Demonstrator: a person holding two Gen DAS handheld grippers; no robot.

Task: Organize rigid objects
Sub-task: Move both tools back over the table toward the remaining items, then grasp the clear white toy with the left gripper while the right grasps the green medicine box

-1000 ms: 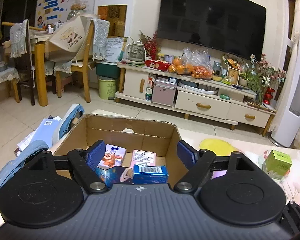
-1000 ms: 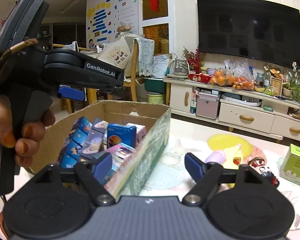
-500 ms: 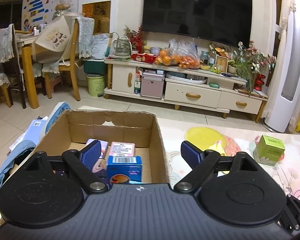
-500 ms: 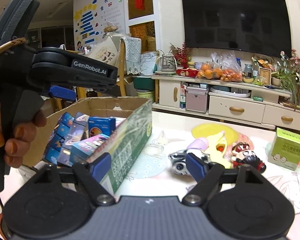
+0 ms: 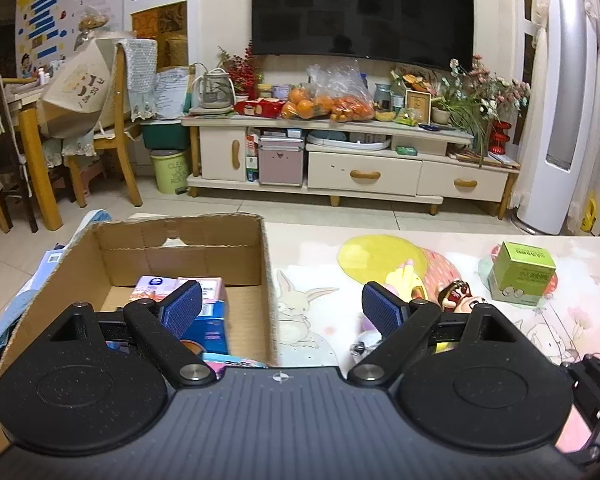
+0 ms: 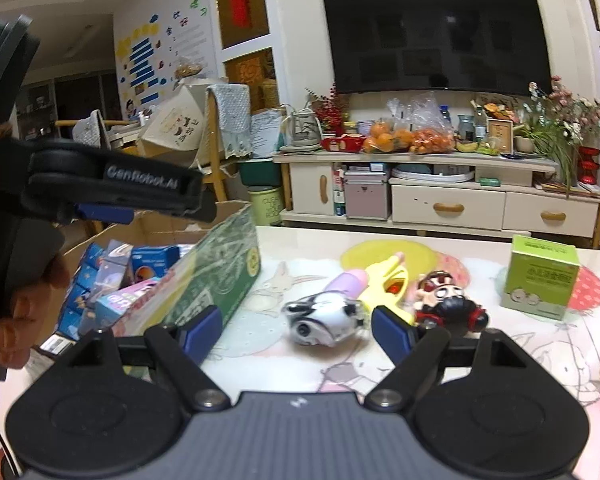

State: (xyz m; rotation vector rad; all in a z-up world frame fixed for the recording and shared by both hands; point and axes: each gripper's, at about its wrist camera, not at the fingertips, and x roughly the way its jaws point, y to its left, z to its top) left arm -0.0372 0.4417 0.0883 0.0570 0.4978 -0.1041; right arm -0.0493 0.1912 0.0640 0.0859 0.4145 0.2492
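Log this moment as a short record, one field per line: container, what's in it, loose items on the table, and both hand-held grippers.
container: cardboard box, open top, at the table's left end
contents: small printed cartons
loose on table: white toy car, yellow water gun, figurine, green box
left hand-held gripper: open, empty, jaws just widened, straddling the cardboard box's right wall
right hand-held gripper: open, empty, pointing at the white toy car

In the left wrist view, the left gripper's blue pads (image 5: 182, 308) cover part of the small blue carton (image 5: 212, 326) and most of the white-and-black toy (image 5: 366, 340); the open brown cardboard box (image 5: 266, 280) is cut off below.
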